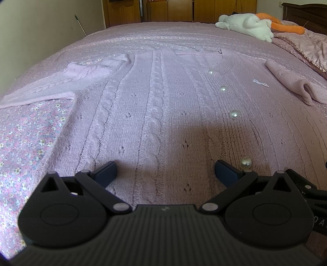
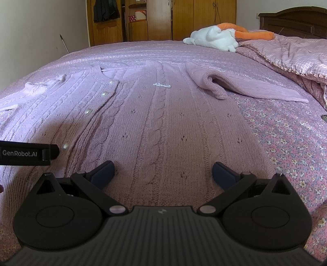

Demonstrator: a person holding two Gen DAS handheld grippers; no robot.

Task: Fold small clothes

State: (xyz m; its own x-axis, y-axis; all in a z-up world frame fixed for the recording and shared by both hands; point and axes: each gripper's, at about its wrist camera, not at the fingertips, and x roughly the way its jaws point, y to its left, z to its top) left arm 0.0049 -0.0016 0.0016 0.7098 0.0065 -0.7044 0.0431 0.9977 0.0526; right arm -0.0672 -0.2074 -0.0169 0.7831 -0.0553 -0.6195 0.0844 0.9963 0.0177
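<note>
A pink cable-knit cardigan (image 1: 155, 106) lies flat and spread out on the bed, its hem toward me. It has a row of pearl buttons (image 1: 234, 114) down the front. One sleeve (image 1: 67, 79) lies out to the left, the other sleeve (image 1: 294, 83) to the right. My left gripper (image 1: 165, 171) is open and empty, low over the hem left of the buttons. My right gripper (image 2: 163, 171) is open and empty over the cardigan's (image 2: 163, 122) right half near the hem. The left gripper's body (image 2: 26, 153) shows at the left of the right wrist view.
The bed has a pink floral sheet (image 2: 290, 143) and a pink cover (image 1: 163, 34). A white and orange plush toy (image 2: 216, 36) lies at the far right by a bunched quilt (image 2: 286, 57). Wooden wardrobes (image 2: 184, 18) stand beyond the bed.
</note>
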